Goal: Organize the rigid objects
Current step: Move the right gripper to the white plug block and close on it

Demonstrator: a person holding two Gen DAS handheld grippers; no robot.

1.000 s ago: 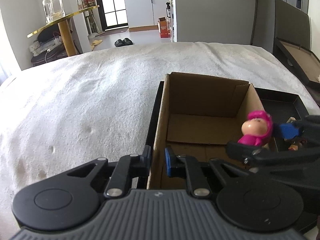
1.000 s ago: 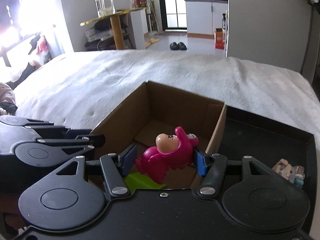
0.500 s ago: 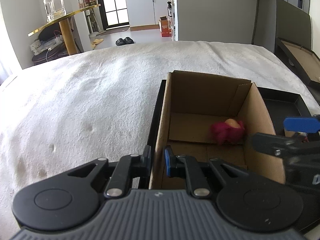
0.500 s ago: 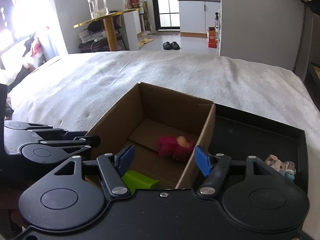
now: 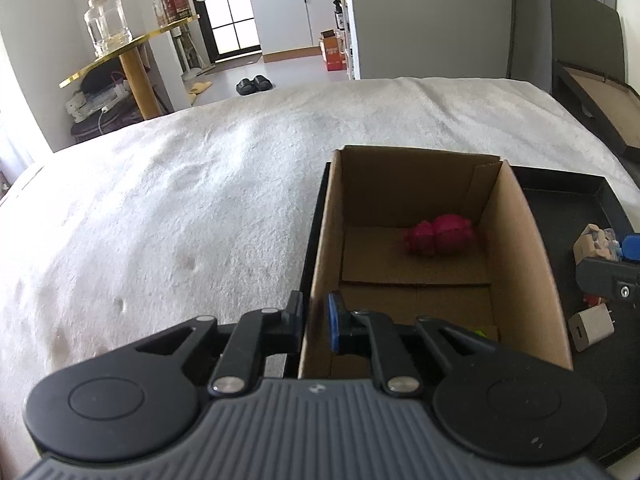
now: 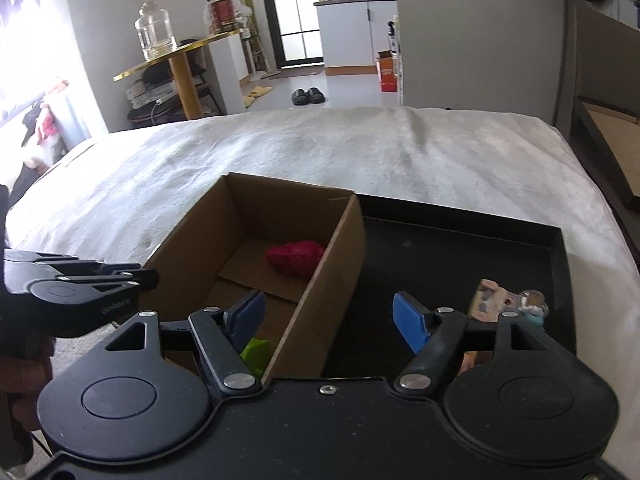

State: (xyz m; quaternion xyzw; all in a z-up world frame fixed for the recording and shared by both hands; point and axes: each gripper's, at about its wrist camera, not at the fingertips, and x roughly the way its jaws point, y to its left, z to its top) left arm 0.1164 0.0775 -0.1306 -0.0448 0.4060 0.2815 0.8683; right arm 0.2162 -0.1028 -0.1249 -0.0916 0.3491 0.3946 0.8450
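A cardboard box point(image 5: 516, 240) point(image 6: 340, 248) stands in a black tray point(image 6: 460, 240) on the white bed. A pink toy figure point(image 5: 440, 235) point(image 6: 295, 255) lies on the box floor near the far right corner. A green piece point(image 6: 256, 354) lies at the box's near end. My left gripper point(image 5: 314, 322) is shut on the box's left wall near its front corner. My right gripper point(image 6: 328, 316) is open and empty, straddling the box's right wall above the tray. It shows at the right edge of the left wrist view point(image 5: 608, 276).
Small toy figures point(image 6: 508, 300) point(image 5: 596, 244) and a white charger plug point(image 5: 592, 326) lie in the tray to the right of the box. A white blanket point(image 5: 180, 200) covers the bed. A gold side table with a glass jar point(image 5: 106, 30) stands beyond.
My right gripper opened and let go of the pink toy, which dropped into the box and now lies on its floor. The right gripper then moved right, over the tray.
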